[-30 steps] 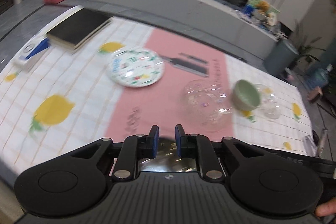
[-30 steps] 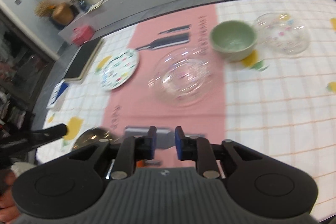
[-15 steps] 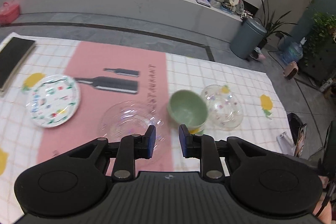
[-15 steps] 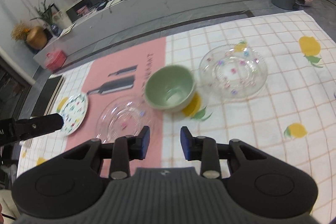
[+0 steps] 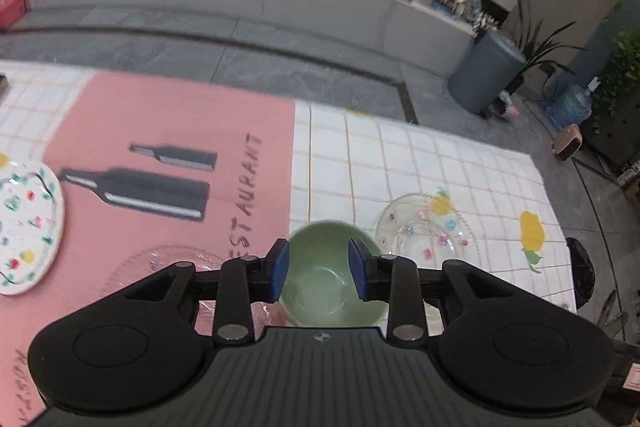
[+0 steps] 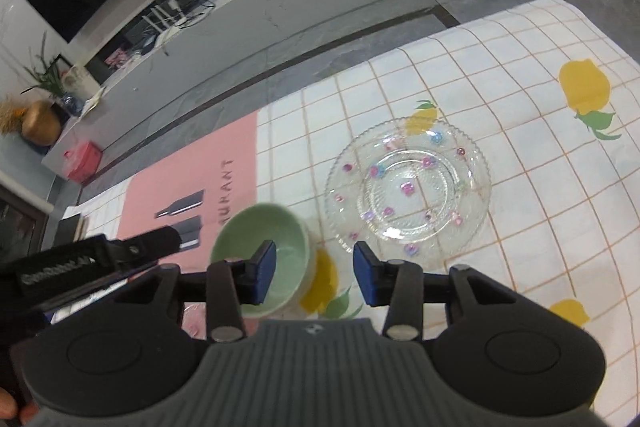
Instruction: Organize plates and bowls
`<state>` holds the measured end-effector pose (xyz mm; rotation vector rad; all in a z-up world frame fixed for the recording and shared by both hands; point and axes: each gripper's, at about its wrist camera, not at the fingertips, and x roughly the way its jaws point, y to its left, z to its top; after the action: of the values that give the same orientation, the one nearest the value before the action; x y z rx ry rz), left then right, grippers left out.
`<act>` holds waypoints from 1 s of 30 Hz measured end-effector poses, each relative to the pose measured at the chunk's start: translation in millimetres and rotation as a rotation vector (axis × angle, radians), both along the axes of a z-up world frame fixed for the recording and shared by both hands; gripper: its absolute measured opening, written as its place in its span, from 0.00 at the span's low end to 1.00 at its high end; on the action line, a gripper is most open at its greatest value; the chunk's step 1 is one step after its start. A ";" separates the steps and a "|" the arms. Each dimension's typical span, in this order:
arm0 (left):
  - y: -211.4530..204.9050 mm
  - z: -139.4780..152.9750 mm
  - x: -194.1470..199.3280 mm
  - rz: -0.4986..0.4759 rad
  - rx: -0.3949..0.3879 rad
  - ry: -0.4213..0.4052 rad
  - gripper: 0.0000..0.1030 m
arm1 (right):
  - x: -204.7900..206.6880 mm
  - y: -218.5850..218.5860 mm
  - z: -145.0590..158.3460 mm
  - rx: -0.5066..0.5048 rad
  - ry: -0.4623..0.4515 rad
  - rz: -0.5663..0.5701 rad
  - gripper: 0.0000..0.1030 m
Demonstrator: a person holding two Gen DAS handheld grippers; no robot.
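Left wrist view: my left gripper (image 5: 319, 275) hovers over the smooth green bowl (image 5: 334, 281), jaws opening and pinching nothing; the bowl stands between two ridged clear glass plates (image 5: 424, 227). My right gripper (image 6: 315, 273) is opening too, empty, with bare checked tablecloth (image 6: 532, 187) stretching to the far edge.

Left gripper (image 5: 319, 275): pitched steeply down toward the table, jaws opening, blue pads (image 5: 280, 269) apart with nothing pressed between them. Right gripper (image 6: 315, 277): also angled steeply down, jaws opening, pads (image 6: 266, 275) clear of any contact, gap a bit wider than the left's. In the right wrist view the left gripper's black body pokes in from the left edge (so the two tools sit close, side by side). A bit of fingertip (image 6: 10, 407) shows at the bottom left corner.
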<state>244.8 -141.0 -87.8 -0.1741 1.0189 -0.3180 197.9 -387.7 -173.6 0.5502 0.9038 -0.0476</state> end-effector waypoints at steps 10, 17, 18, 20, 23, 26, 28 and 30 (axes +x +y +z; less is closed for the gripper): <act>0.9 -42.6 18.6 0.022 0.059 0.085 0.37 | 25.3 17.2 -33.8 0.058 0.061 0.036 0.35; -0.7 -56.1 23.7 0.027 0.064 0.119 0.31 | 34.8 26.7 -45.7 0.052 0.093 0.045 0.25; -0.5 -57.4 24.0 0.030 0.060 0.125 0.27 | 35.1 27.2 -46.0 0.047 0.093 0.044 0.24; -1.0 -59.8 24.8 0.031 0.056 0.134 0.20 | 35.1 26.9 -46.4 0.040 0.095 0.041 0.21; -3.3 -62.7 25.3 0.037 0.073 0.141 0.10 | 35.5 25.4 -49.0 0.034 0.103 0.034 0.13; -3.3 -63.1 24.5 0.043 0.082 0.138 0.08 | 34.6 24.4 -50.2 0.037 0.100 0.030 0.10; -3.2 -62.5 23.3 0.039 0.083 0.143 0.08 | 32.9 25.1 -49.5 0.032 0.100 0.027 0.10; -3.2 -59.8 20.5 0.035 0.087 0.147 0.07 | 28.8 25.4 -47.6 0.029 0.098 0.027 0.10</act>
<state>265.3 -144.2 -147.6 -0.1377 1.1718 -0.2309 226.8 -362.3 -221.2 0.5670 1.0086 -0.0375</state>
